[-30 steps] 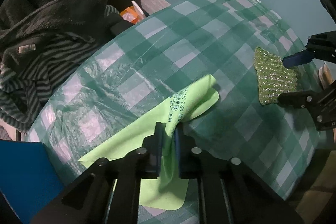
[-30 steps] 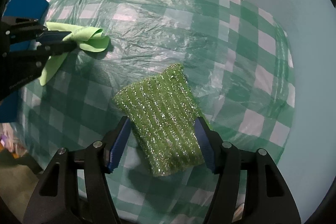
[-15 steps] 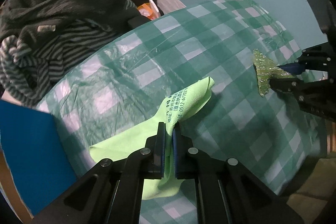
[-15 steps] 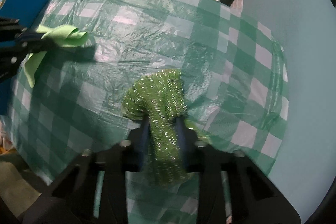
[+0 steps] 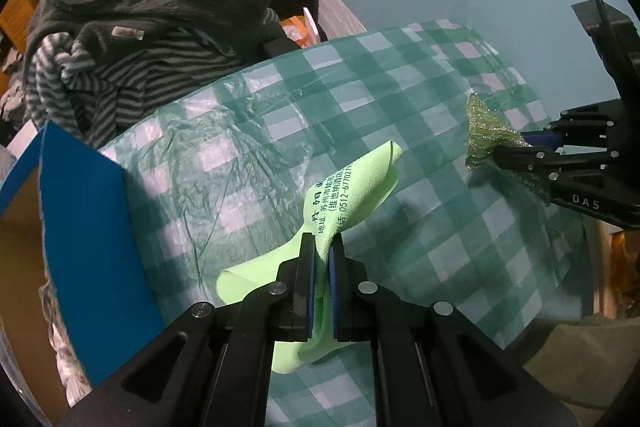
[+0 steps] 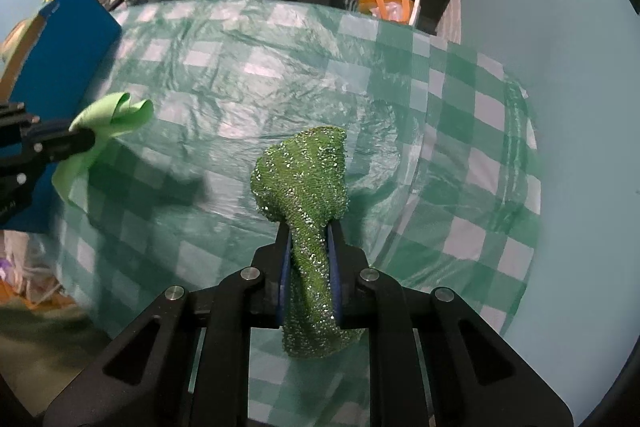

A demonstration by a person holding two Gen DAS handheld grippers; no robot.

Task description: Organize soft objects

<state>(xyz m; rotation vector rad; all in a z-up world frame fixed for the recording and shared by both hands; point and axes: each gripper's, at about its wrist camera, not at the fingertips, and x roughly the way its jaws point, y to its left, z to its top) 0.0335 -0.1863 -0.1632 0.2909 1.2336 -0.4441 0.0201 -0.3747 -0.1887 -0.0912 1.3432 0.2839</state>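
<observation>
My left gripper is shut on a light green microfibre cloth with printed text and holds it above the green checked tablecloth. The cloth hangs down behind the jaws. My right gripper is shut on a glittery green scrubbing cloth, lifted off the table. The scrubbing cloth and right gripper show at the right of the left wrist view. The left gripper with the light green cloth shows at the left of the right wrist view.
A blue box stands at the table's left edge, also in the right wrist view. A pile of dark and striped clothes lies behind the table. An orange bag sits at the back. A pale blue wall is on the right.
The right gripper closed on the glittery cloth and lifted it off the table. The left gripper rose with the light green cloth; the blue box came into view at left.
</observation>
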